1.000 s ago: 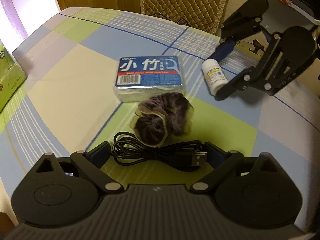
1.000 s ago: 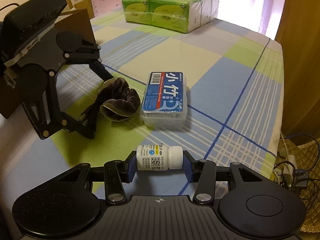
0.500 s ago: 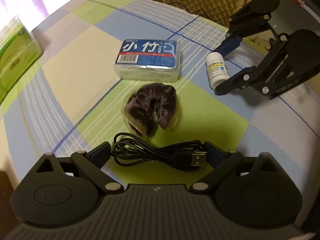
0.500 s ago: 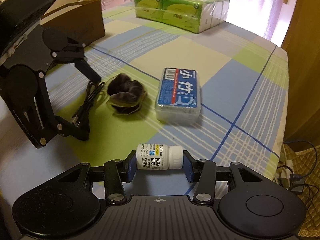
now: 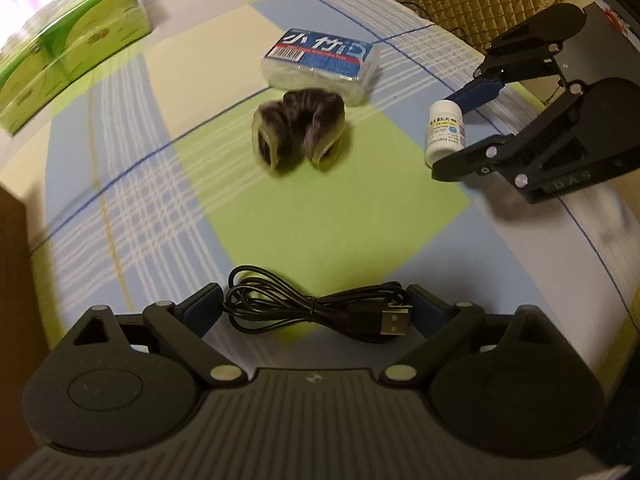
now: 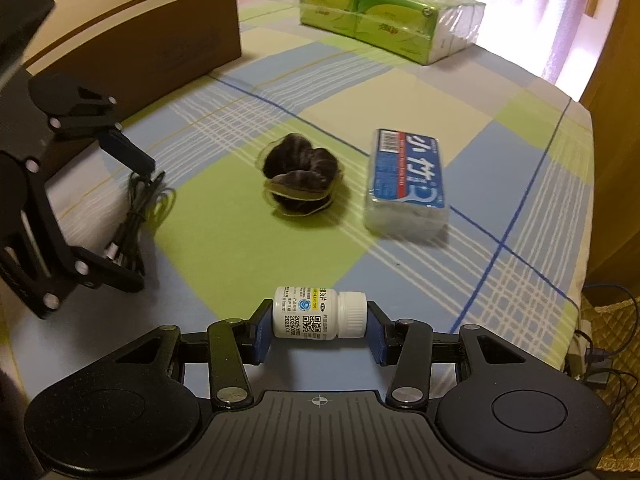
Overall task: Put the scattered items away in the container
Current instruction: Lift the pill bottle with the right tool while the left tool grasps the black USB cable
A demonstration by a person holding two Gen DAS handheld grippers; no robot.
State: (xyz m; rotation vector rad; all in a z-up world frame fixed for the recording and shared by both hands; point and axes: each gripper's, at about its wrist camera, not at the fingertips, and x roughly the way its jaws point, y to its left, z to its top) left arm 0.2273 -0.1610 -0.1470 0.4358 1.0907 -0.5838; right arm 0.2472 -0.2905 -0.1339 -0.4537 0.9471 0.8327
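My left gripper (image 5: 316, 306) is shut on a coiled black USB cable (image 5: 280, 304), held just above the checked tablecloth. The right wrist view shows that left gripper (image 6: 132, 216) at the left with the cable (image 6: 138, 216) hanging between its fingers. My right gripper (image 6: 318, 320) is shut on a white pill bottle (image 6: 308, 316), gripped end to end and lying sideways. From the left wrist view, the bottle (image 5: 446, 128) sits in the right gripper (image 5: 454, 130) at the right. A dark scrunchie (image 6: 300, 176) and a blue floss-pick pack (image 6: 408, 184) lie on the cloth ahead.
A brown open box (image 6: 160, 52) stands at the back left, close behind the left gripper. Green tissue packs (image 6: 384, 12) lie at the far end of the table. The table's edge (image 6: 580, 240) runs down the right, with cables on the floor beyond.
Both grippers have moved away from the scrunchie and the floss pack, each keeping its item. The left one has rolled. The brown box has come further into the right wrist view.
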